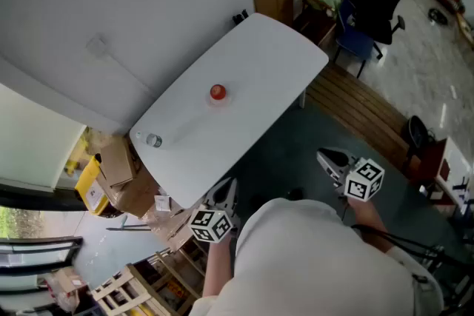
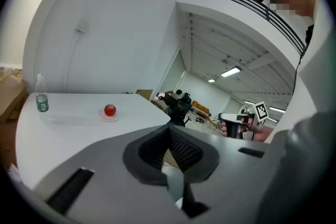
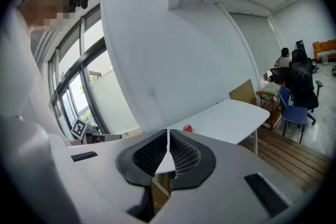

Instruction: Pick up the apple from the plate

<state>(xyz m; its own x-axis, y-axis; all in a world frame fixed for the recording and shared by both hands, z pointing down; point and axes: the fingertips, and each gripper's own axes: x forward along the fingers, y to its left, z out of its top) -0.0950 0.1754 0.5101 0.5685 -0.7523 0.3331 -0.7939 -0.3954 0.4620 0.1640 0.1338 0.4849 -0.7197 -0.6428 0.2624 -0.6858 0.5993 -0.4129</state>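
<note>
A red apple (image 1: 217, 92) sits on a small clear plate (image 1: 219, 101) near the middle of a long white table (image 1: 259, 63). Both grippers hang off the table's near edge, well short of the apple. My left gripper (image 1: 228, 187) is shut with nothing in it, and my right gripper (image 1: 324, 156) is shut and empty as well. In the left gripper view the apple (image 2: 109, 109) lies far ahead, left of the closed jaws. From the right gripper view the apple (image 3: 187, 127) shows just above the closed jaws.
A water bottle (image 1: 153, 140) stands at the table's left end. Cardboard boxes (image 1: 118, 166) are piled on the floor beside that end. A wall runs along the table's far side. A blue chair (image 1: 355, 41) and wooden decking (image 1: 355, 103) lie to the right.
</note>
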